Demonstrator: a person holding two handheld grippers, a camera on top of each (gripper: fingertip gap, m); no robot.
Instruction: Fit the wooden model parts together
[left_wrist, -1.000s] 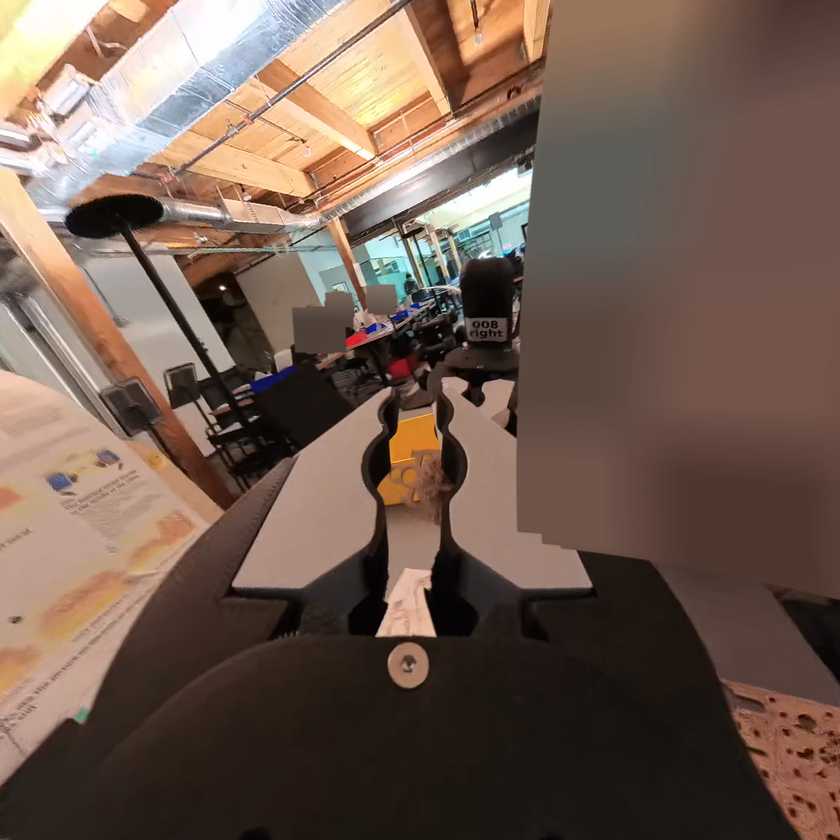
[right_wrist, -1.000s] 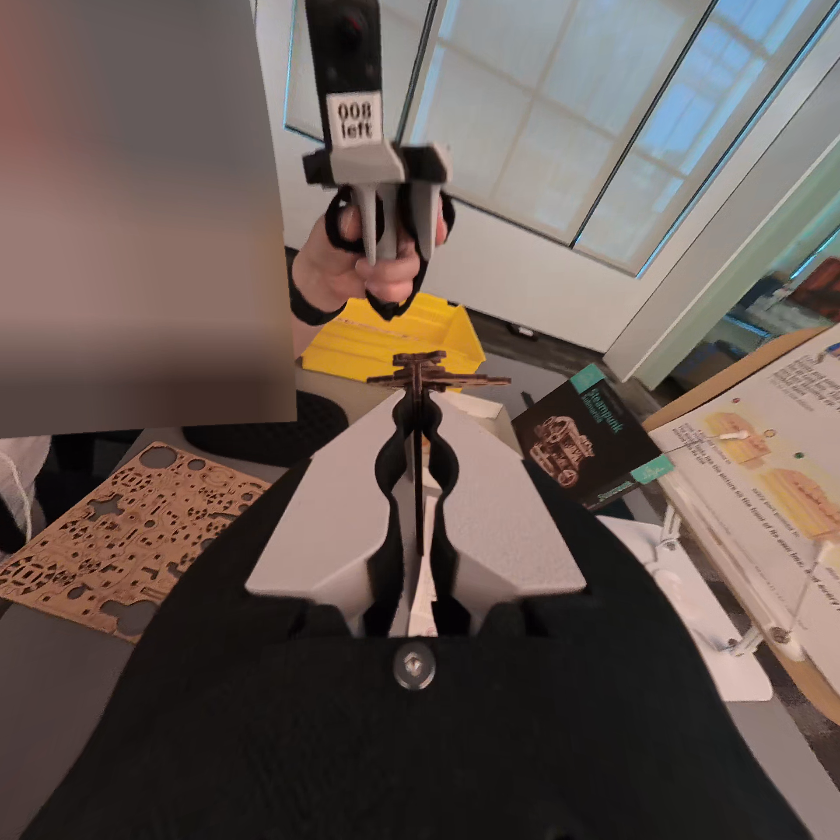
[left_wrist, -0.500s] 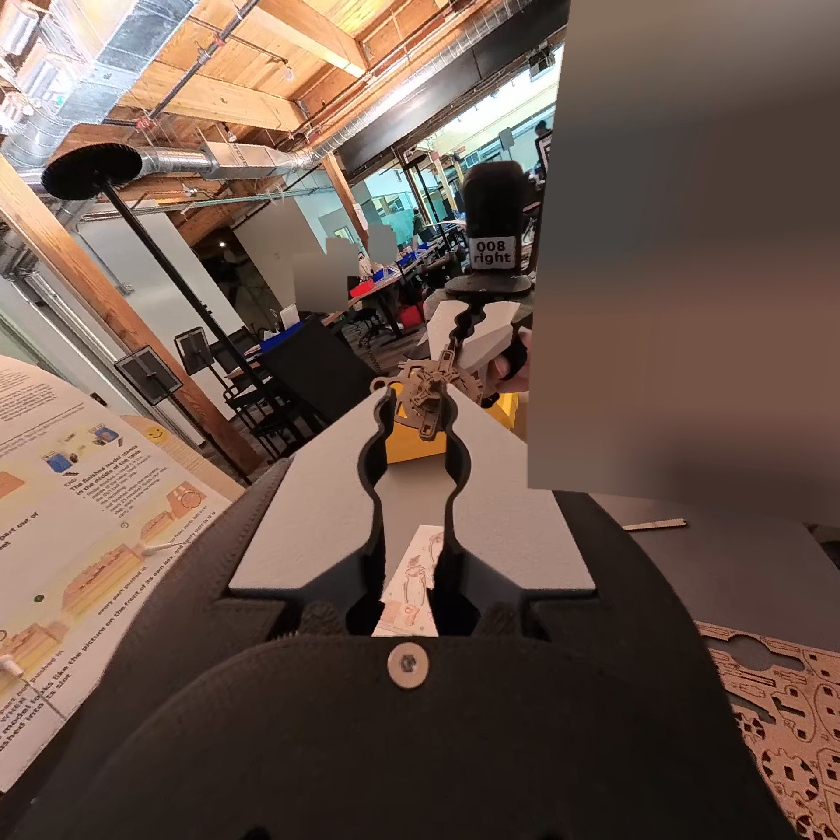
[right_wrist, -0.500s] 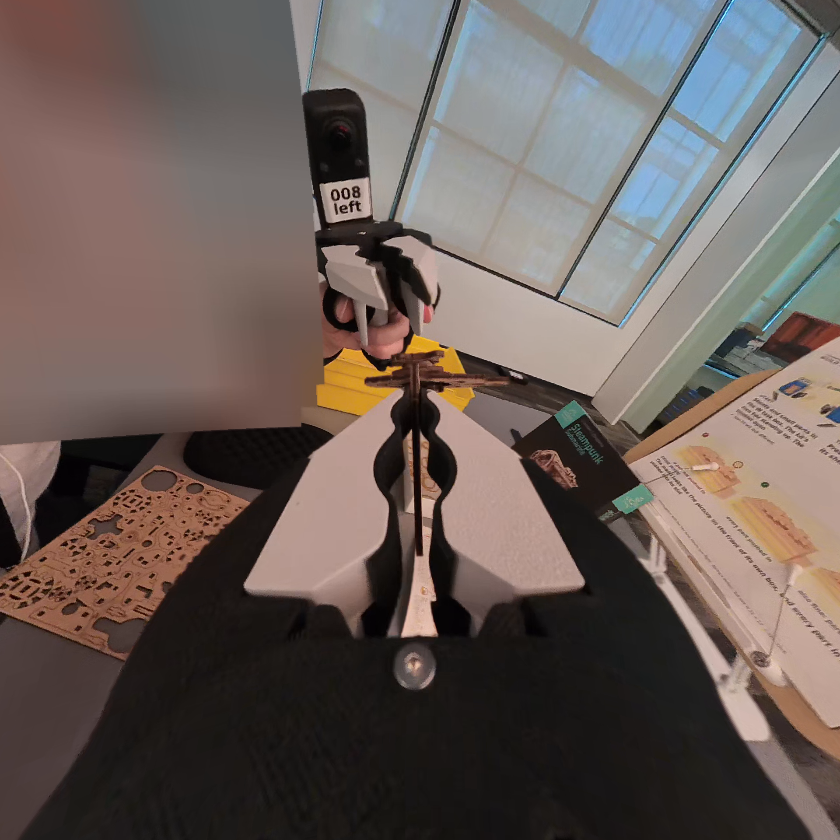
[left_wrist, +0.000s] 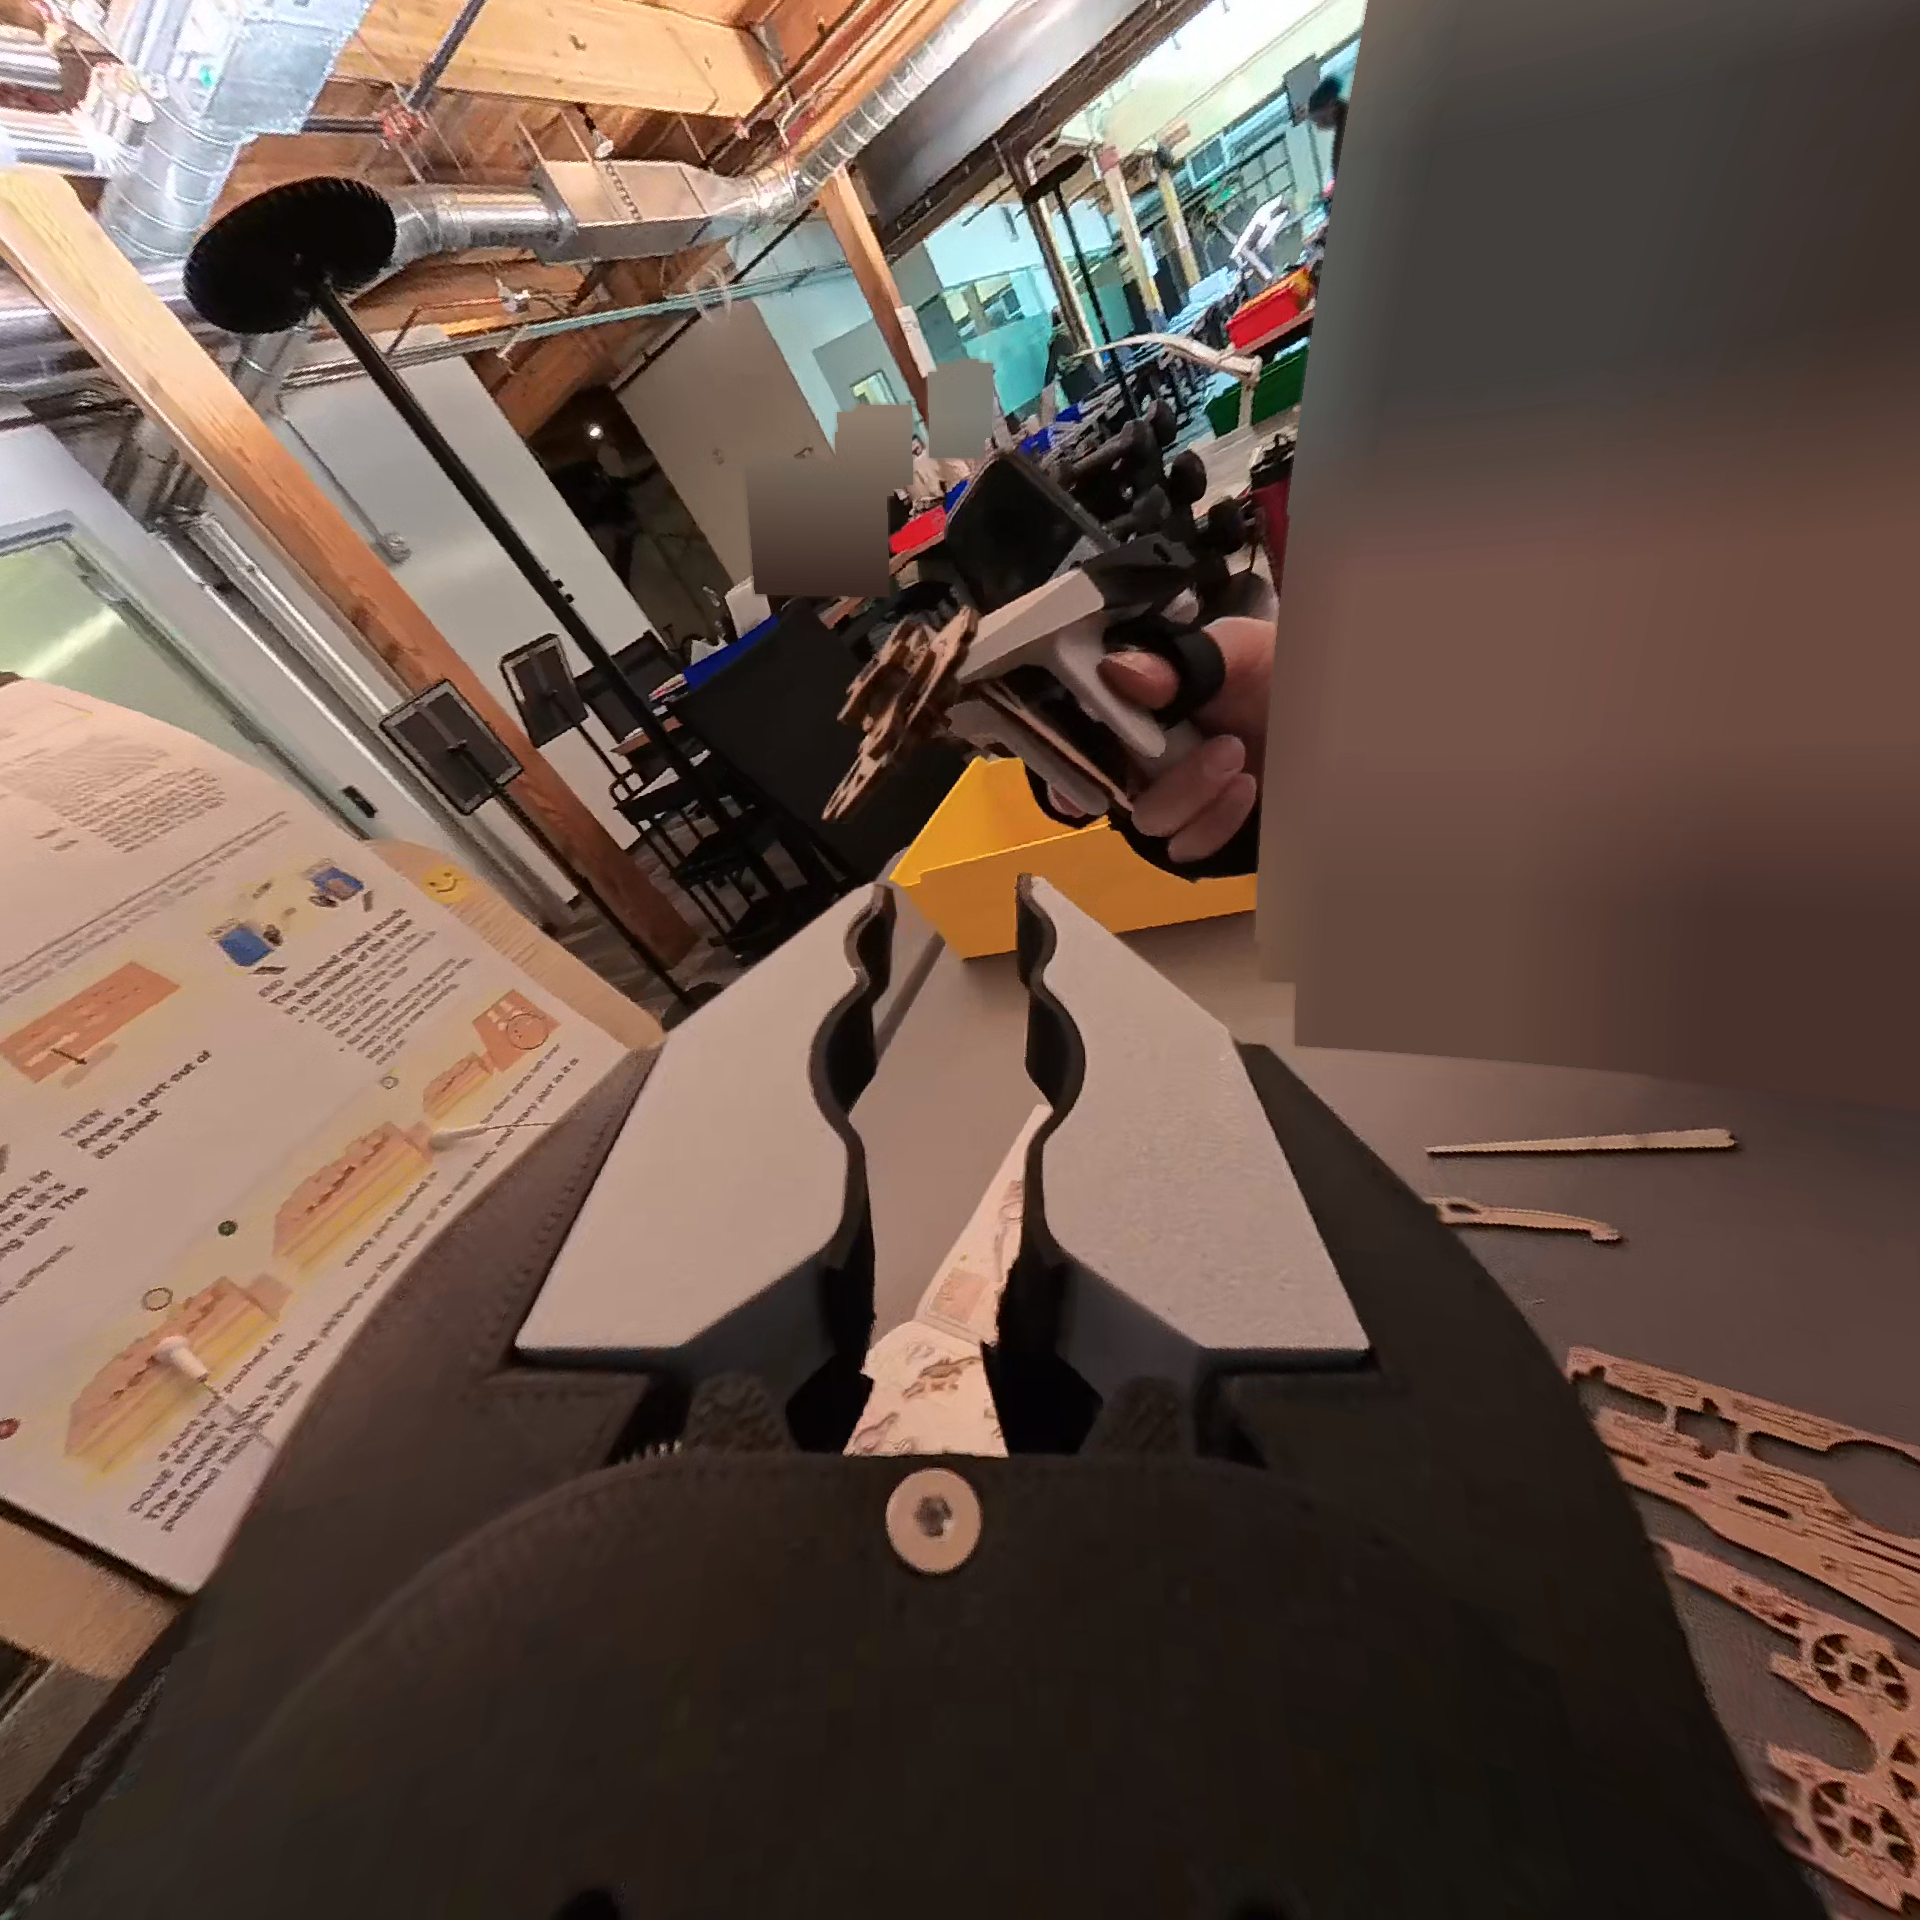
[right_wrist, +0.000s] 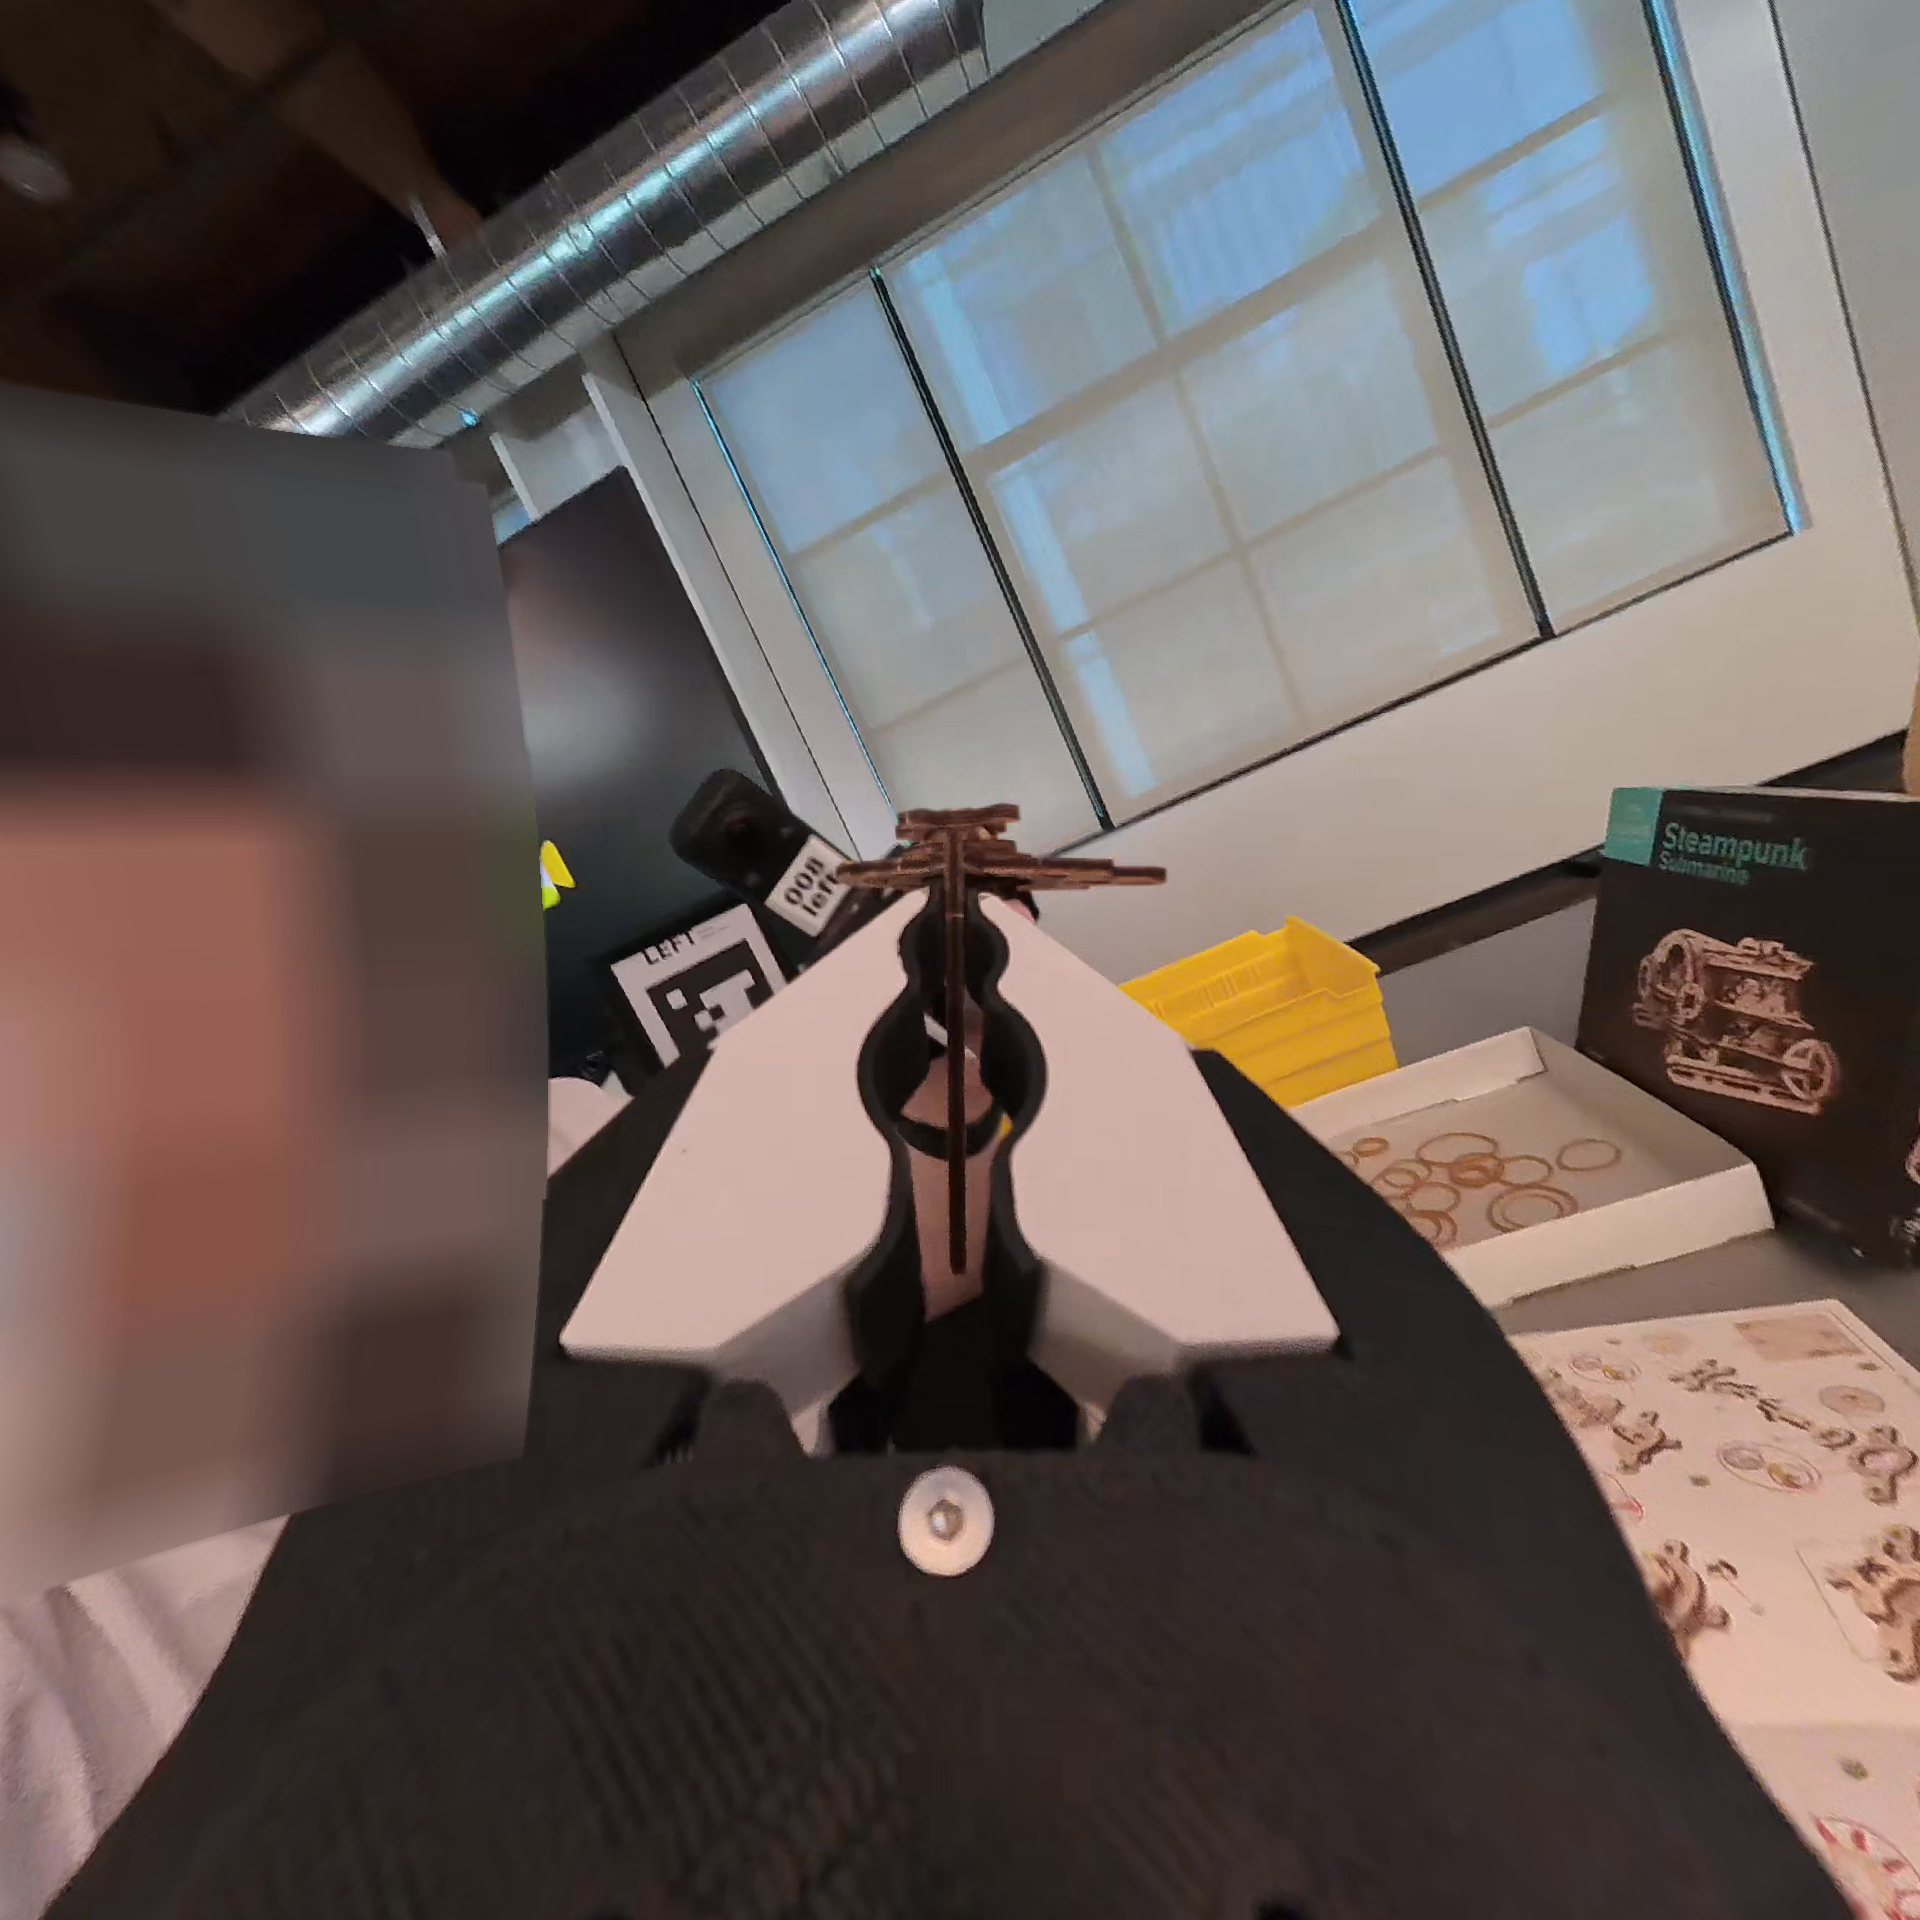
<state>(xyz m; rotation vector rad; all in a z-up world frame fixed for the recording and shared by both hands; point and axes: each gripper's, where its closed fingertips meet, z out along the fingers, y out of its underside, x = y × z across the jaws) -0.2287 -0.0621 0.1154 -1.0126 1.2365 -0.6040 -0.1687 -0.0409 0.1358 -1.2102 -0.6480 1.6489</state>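
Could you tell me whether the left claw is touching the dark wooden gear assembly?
Apart. The left wrist view shows the left claw open and empty, with the dark wooden gear assembly held farther off in the right claw.

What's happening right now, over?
Left tongs open, empty. Right tongs shut on wooden model piece, held up off the table. Nothing between them.

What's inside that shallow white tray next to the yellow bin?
The white tray holds a scatter of thin tan rings, lying flat. Its near corner is hidden behind the right hand-held gripper, so anything there cannot be seen.
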